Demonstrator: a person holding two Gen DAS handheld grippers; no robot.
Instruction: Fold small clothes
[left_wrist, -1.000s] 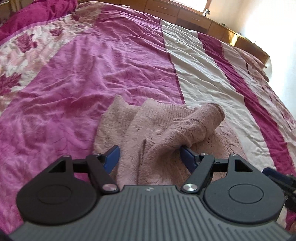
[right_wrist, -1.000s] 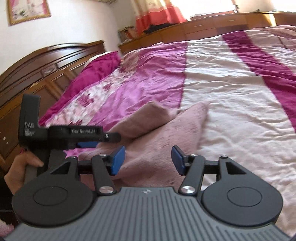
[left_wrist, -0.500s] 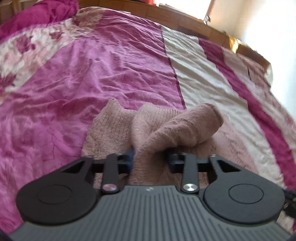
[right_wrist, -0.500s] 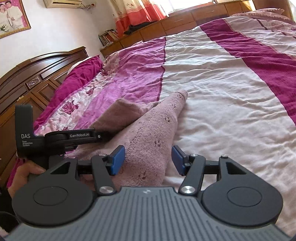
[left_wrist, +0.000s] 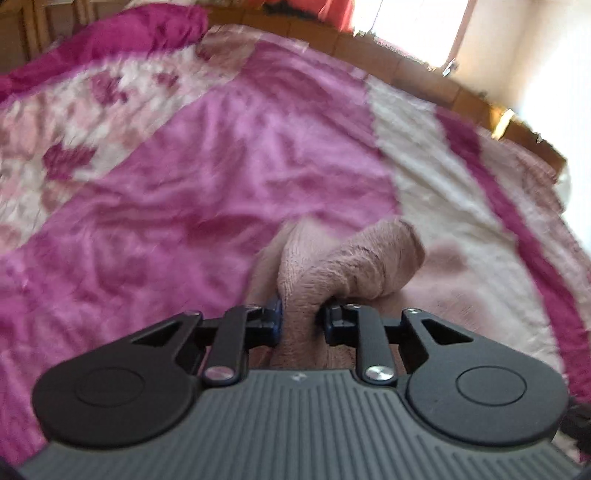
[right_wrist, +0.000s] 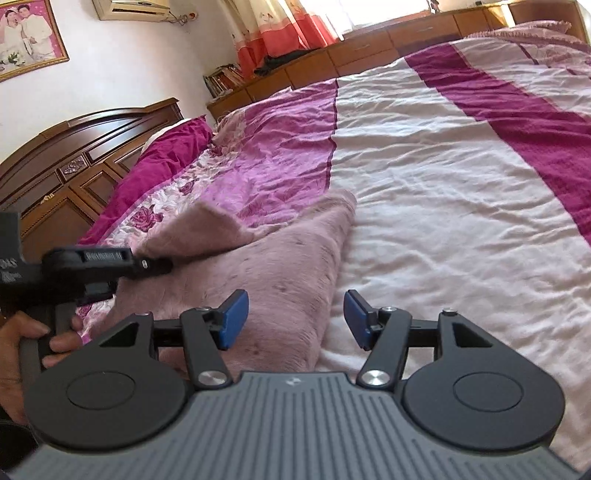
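Bright daylight from blown-out window (left_wrist: 417, 22) at back; left view motion-blurred, right sharp; fisheye bends edges.

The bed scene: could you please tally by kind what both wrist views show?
Pink knitted garment: 1
Grippers: 2, left gripper shut on the garment after just closing, right gripper open above its edge
Striped bedspread: 1
Wooden headboard: 1
Framed photo: 1
Total: 6
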